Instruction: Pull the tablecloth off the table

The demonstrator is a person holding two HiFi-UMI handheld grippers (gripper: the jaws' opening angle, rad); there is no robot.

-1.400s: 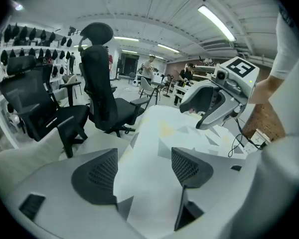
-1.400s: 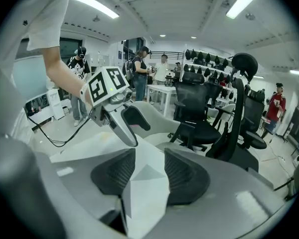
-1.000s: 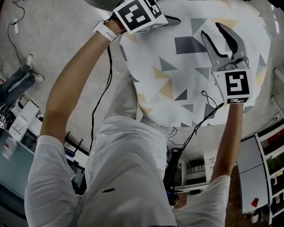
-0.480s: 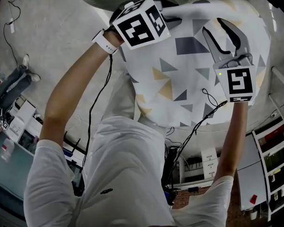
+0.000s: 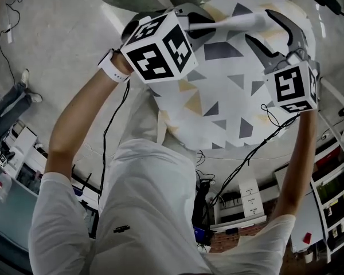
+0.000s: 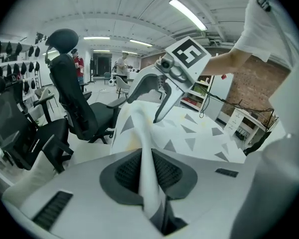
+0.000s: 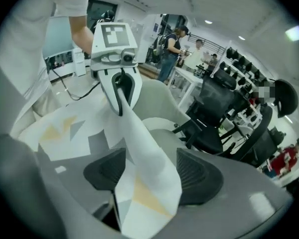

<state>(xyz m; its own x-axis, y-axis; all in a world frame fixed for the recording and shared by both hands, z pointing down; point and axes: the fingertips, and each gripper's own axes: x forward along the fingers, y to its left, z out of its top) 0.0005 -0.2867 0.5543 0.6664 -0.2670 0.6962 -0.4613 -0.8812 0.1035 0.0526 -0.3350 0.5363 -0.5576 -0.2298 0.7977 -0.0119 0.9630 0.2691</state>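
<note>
Fig.: L gripper (image 6: 148, 171), jaws just closed, clamps a tablecloth (image 5: 218, 107) fold, now raised at the covered tabletop's far edge. R gripper (image 7: 152, 178), jaws just opened wide, straddles the fold w/o grip. Pull likely rests on L only.

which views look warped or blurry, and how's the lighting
Head view: dim and grey, tablecloth pattern sharp. Left gripper view: strong fisheye bend, ceiling light strip bright, near cloth soft. Right gripper view: curved edges, dark corners, foreground cloth blurred.
</note>
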